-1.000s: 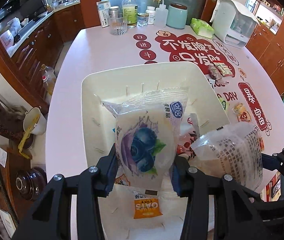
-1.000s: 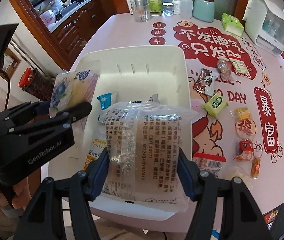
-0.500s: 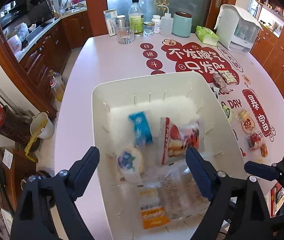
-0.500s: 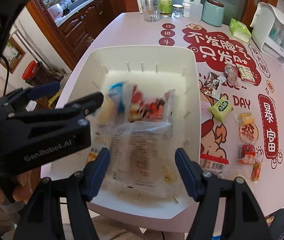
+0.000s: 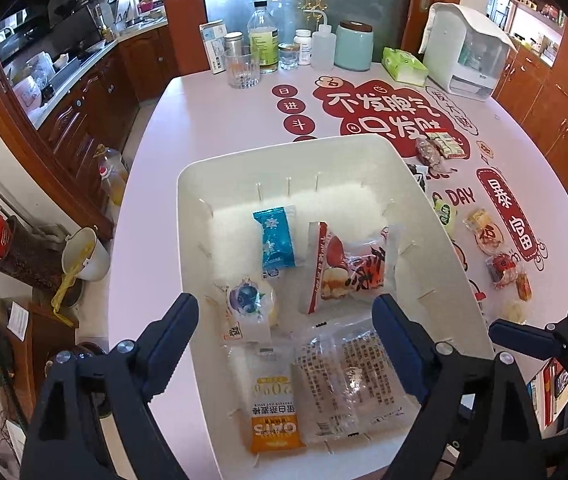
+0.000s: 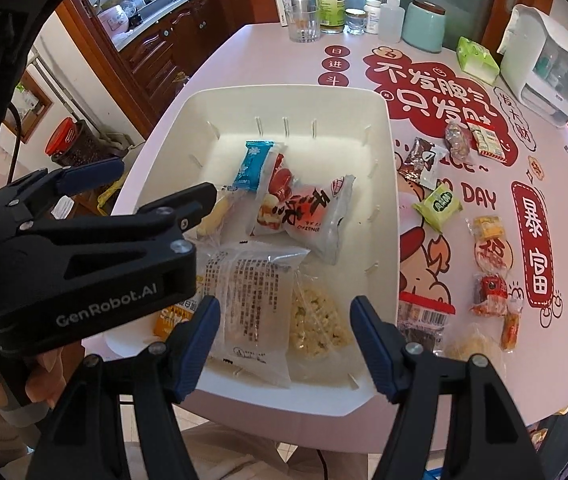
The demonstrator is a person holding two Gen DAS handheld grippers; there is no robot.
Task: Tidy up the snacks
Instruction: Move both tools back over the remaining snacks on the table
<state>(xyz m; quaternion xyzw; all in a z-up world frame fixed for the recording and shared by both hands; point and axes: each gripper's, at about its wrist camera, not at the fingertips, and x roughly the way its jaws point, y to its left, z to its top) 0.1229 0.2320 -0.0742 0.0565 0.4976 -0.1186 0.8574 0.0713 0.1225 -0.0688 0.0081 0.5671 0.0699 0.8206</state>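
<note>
Left wrist: the left claw (image 5: 284, 334) has just been opening and gapes wide, empty, over the bin (image 5: 220, 168); the blueberry pack (image 5: 248, 305) lies inside. Lift clear before reaching again. The orange pack (image 5: 274, 424) reads "OATS".

Right wrist: the right claw (image 6: 285, 340) is open above the clear pack (image 6: 250, 304). More snacks (image 6: 439, 204) wait on the bench (image 6: 268, 68). The left claw's body reads "GenRobot.AI".

bin (image 5: 188, 184): smooth white plastic, slight sheen
clear packet (image 6: 252, 300): glossy crinkled film
cabinets (image 5: 84, 104): glossy brown wood
</note>
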